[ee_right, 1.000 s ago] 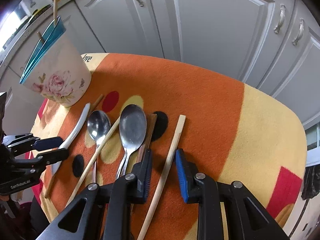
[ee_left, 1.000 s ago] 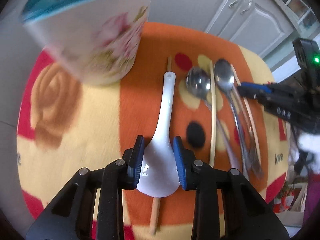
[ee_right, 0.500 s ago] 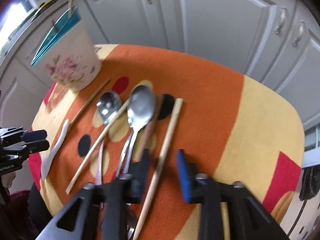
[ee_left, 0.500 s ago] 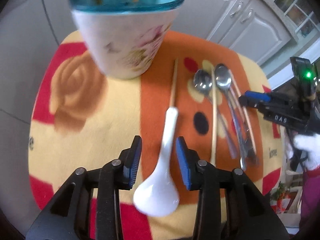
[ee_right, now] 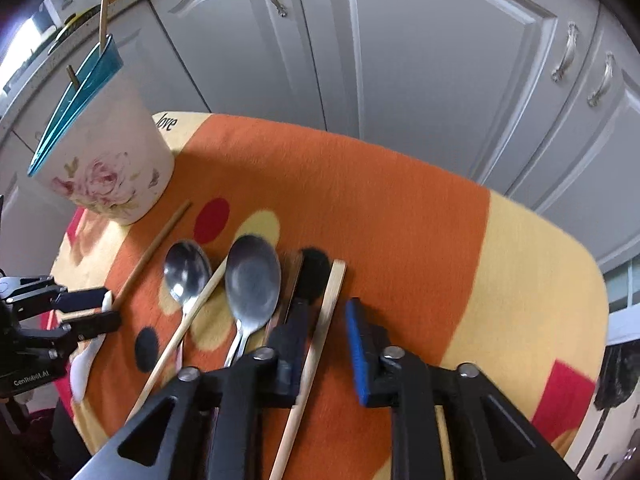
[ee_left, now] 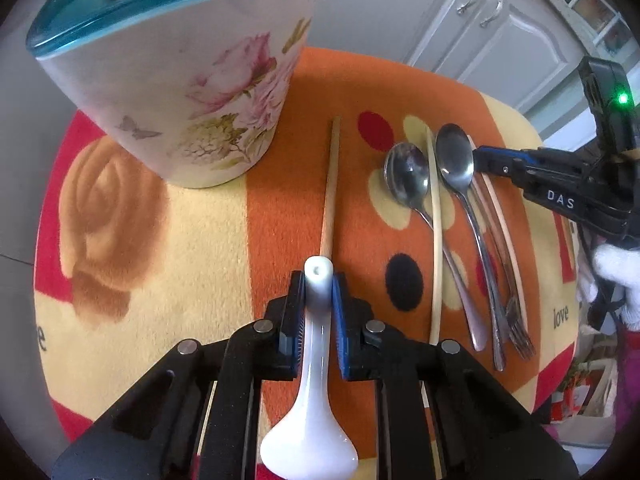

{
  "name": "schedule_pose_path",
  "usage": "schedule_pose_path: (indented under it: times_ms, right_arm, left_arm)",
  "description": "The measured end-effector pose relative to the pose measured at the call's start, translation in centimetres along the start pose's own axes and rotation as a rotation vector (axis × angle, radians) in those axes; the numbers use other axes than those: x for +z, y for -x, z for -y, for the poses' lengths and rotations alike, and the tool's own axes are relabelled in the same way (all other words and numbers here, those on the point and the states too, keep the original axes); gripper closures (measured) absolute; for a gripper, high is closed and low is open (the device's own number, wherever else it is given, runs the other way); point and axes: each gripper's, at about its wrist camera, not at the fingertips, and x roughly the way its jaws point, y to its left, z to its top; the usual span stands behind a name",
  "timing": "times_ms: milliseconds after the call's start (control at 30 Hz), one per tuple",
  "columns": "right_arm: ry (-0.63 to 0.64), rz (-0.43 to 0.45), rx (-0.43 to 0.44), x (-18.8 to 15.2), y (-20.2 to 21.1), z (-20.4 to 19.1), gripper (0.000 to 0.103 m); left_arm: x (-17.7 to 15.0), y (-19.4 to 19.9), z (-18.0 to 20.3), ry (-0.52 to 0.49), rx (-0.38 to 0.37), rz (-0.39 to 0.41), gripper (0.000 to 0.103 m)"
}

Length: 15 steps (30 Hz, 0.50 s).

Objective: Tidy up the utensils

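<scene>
Spoon (ee_left: 316,364), white ceramic, runs lengthwise betw. the left tool (ee_left: 319,300) pads, handle tip pointing away toward the floral holder (ee_left: 188,80), bowl end nearest the camera; jaws closing, pads on the handle. Right tool (ee_right: 326,344) jaws closing w/ a pale chopstick (ee_right: 320,340) betw. them, against the left pad, right pad still clear. Metal spoons (ee_right: 252,280) & sticks lie roughly parallel on the mat (ee_right: 400,220); open room to the right, up to its edge.
</scene>
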Motion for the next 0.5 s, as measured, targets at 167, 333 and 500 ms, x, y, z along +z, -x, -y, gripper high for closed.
schedule_pose_path:
  times_ms: [167,333,500]
  right_arm:
    - [-0.025,0.012,0.033,-0.7,1.2,0.6,0.095]
    - [-0.044,0.069,0.098,-2.0,4.6,0.7,0.096]
    - [-0.036,0.119,0.139,-3.3,7.8,-0.1,0.096]
  left_arm:
    - [-0.5,2.3,-1.8,0.061,-0.041,0.037,0.091]
    - [-1.3,6.1,-2.8,0.084,-0.074,0.098,0.091]
    - [-2.5,8.9,-3.0,0.092,-0.112,0.151,0.091]
